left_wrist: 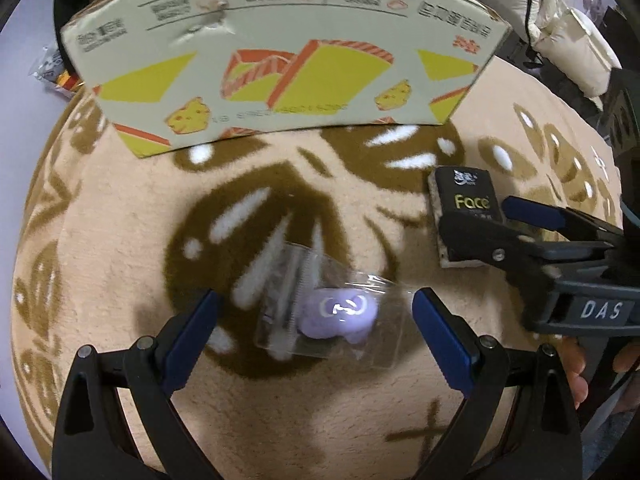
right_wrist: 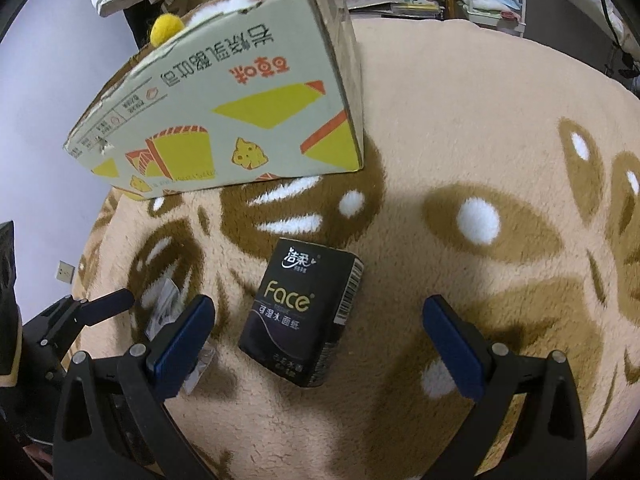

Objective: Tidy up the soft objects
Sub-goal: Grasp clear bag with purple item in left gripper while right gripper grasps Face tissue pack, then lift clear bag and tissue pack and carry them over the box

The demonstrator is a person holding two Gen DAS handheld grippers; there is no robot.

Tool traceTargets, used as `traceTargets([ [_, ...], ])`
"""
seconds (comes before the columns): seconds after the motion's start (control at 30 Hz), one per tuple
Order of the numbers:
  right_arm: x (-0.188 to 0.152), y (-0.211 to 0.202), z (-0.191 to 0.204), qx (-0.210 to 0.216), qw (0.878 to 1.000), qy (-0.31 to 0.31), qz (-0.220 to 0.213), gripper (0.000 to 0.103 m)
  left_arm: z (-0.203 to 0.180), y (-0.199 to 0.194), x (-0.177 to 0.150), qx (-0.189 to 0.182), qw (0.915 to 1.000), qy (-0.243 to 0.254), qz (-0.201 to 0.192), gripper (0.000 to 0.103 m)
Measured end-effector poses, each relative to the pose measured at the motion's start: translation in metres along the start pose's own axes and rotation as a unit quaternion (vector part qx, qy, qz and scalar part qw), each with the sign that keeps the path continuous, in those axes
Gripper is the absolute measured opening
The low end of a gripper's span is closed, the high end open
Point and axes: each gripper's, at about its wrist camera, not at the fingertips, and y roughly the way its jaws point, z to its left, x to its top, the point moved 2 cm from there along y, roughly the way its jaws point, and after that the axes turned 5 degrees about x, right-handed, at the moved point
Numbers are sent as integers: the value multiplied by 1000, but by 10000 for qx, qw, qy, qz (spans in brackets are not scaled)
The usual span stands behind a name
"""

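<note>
On the beige and brown rug [left_wrist: 120, 240], both grippers point steeply down with jaws spread wide and nothing clamped. Left gripper [left_wrist: 316, 316]: its blue pads stand well apart on either side of a clear plastic bag [left_wrist: 320, 312] lying flat on a dark patch of the rug, with a small purple soft item [left_wrist: 340, 312] sealed inside; neither pad touches the bag, gap visible on both sides. Right gripper [right_wrist: 320, 336]: blue pads likewise apart, framing a black tissue pack [right_wrist: 308, 312] marked "Face" that lies tilted on the rug, not touched on either side. From the left wrist view the tissue pack [left_wrist: 466, 216] sits to the right of the bag, near it but apart, with the right gripper's fingers [left_wrist: 532, 216] around it and part of a hand [left_wrist: 580, 372] behind. Beyond both items stands a cardboard box [left_wrist: 280, 68] printed with yellow cheese shapes, resting on the rug; a yellow pompom [right_wrist: 166, 28] shows above its far rim
</note>
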Motion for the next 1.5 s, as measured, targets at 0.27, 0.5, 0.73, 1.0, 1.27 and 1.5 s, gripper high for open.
traceTargets([
  [0.27, -1, 11, 10, -125, 9998, -126, 61, 103, -13, 9, 3, 46, 9999, 149, 51, 96],
  [0.5, -9, 25, 29, -536, 9961, -645, 273, 103, -33, 23, 3, 560, 9971, 509, 51, 96],
  [0.73, -10, 26, 30, -582, 9964, -572, 235, 99, -43, 24, 3, 640, 9965, 543, -37, 94],
  [1.0, -12, 20, 22, -750, 9953, -598, 161, 74, -40, 18, -3, 737, 9962, 450, -130, 77],
  [1.27, -10, 15, 20, -614, 9967, -533, 52, 49, -36, 15, -2, 653, 9972, 327, -159, 76],
  [1.5, -7, 0, 26, -424, 9970, -612, -220, 49, 9, -11, -2, 759, 9962, -93, -417, 76],
])
